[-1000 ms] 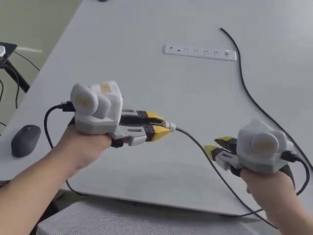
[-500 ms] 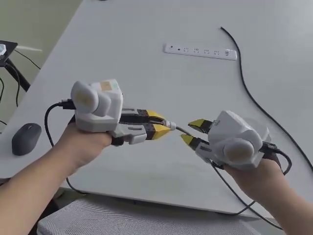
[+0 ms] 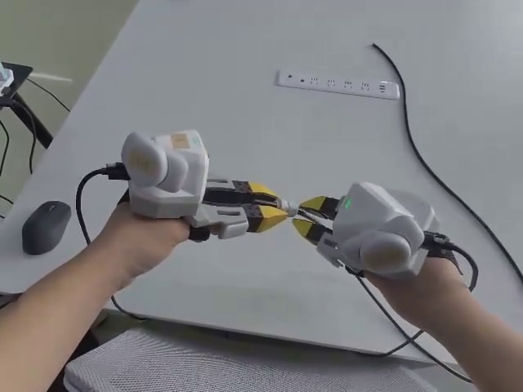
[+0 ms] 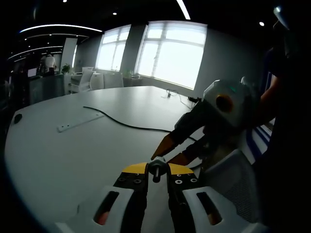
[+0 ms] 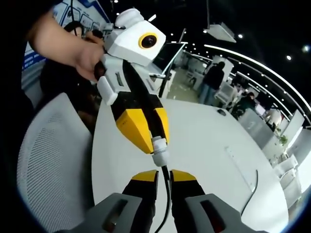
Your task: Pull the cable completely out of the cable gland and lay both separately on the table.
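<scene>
My left gripper [image 3: 282, 211] is held level above the table's near edge, shut on a small white cable gland [image 3: 288, 211]. A thin black cable [image 5: 166, 189] leaves the gland [image 5: 159, 148] and passes between the jaws of my right gripper [image 3: 304, 217], which meets the left one tip to tip. In the right gripper view those jaws [image 5: 164, 175] stand close on either side of the cable, just behind the gland. The left gripper view has the gland [image 4: 156, 167] in my left gripper [image 4: 156, 171], with the right gripper [image 4: 167, 153] beyond it.
A white power strip [image 3: 337, 84] lies at the far side of the white table [image 3: 204, 98], and a long black cord [image 3: 425, 163] runs down the right side. A dark mouse [image 3: 45, 227] sits at the left edge. A mesh chair [image 3: 204, 363] is below the near edge.
My right gripper has moved up and left from the table's near right edge to the cable just behind the gland. The left gripper has stayed put with the gland.
</scene>
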